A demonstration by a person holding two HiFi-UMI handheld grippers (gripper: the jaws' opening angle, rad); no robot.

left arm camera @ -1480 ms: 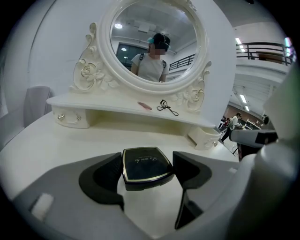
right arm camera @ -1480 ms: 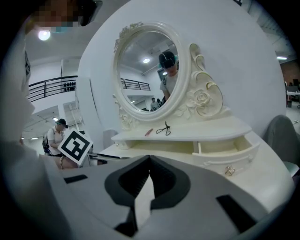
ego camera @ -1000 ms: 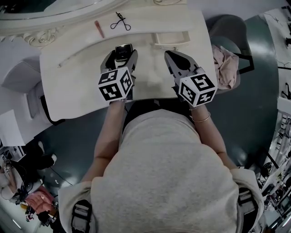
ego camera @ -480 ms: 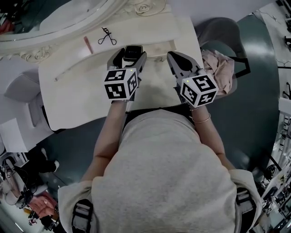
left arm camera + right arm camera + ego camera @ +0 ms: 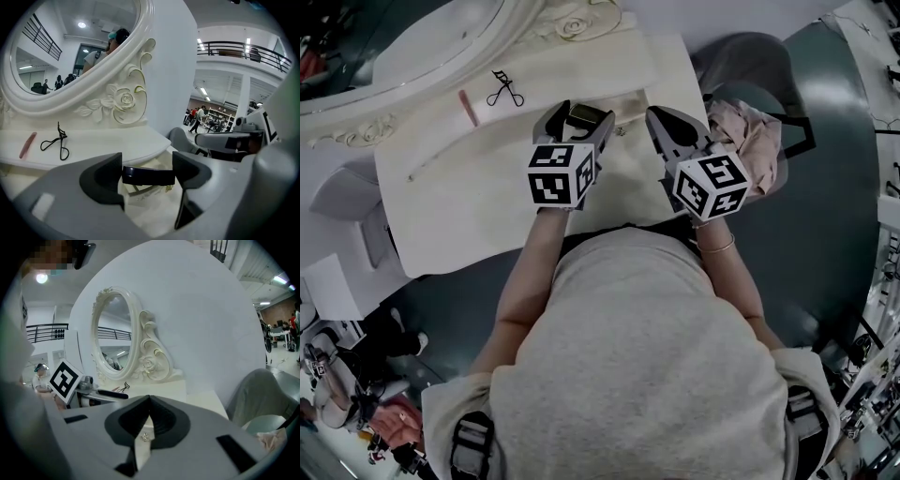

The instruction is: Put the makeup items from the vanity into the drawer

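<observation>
My left gripper (image 5: 581, 120) is shut on a flat black compact (image 5: 148, 176), with a jaw on each end of it. It hangs over the open white drawer (image 5: 151, 202) at the vanity's front right. Farther back on the vanity top (image 5: 459, 178) lie a black eyelash curler (image 5: 504, 89) (image 5: 56, 143) and a pink stick (image 5: 468, 108) (image 5: 27, 144). My right gripper (image 5: 662, 120) (image 5: 149, 411) hovers just right of the left one. It is shut, its tips meet, and nothing is between them. Below them shows a small drawer handle (image 5: 144, 437).
An ornate white oval mirror (image 5: 70, 47) (image 5: 112, 338) stands at the back of the vanity. A grey chair (image 5: 750, 66) with a pink cloth (image 5: 752, 131) on it stands to the right. A thin white rod (image 5: 441, 155) lies on the vanity's left part.
My left gripper has carried the compact to the right, away from the eyelash curler and over the drawer. The right gripper has stayed shut and almost still.
</observation>
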